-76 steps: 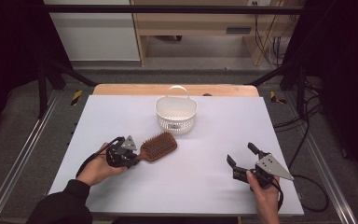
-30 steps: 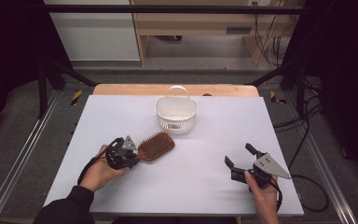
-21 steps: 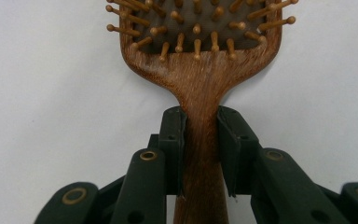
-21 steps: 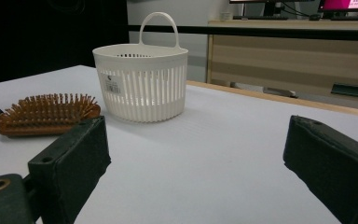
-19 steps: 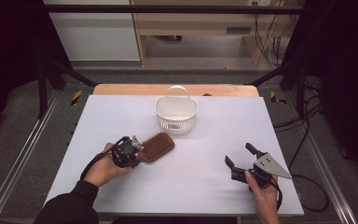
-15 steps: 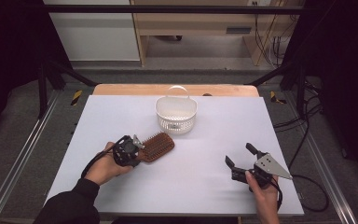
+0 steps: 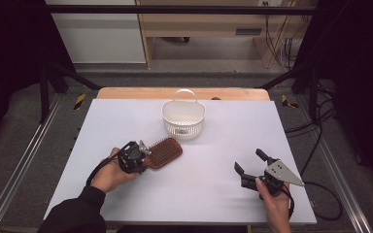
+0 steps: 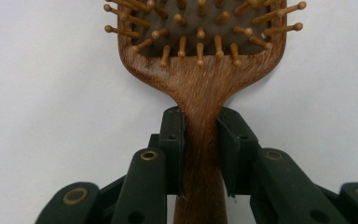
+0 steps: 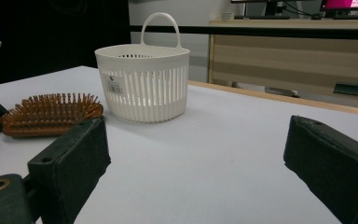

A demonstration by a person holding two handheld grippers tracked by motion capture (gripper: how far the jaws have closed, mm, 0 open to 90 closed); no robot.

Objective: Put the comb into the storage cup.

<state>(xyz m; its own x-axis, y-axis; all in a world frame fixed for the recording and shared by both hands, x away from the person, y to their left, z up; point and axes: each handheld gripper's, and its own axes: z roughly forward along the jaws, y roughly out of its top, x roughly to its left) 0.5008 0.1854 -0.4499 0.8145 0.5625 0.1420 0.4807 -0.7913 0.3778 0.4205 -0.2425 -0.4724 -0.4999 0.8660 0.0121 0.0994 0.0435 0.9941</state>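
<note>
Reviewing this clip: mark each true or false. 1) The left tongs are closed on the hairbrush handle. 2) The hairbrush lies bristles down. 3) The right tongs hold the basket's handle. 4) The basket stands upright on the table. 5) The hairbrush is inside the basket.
1) True: the left tongs clamp the hairbrush by its handle, one jaw on each side.
2) False: its bristles point up.
3) False: the right tongs are open and hold nothing, well apart from the basket.
4) True: it stands upright on the table, handle on top.
5) False: the hairbrush is on the table beside the basket, on the person's side.
</note>
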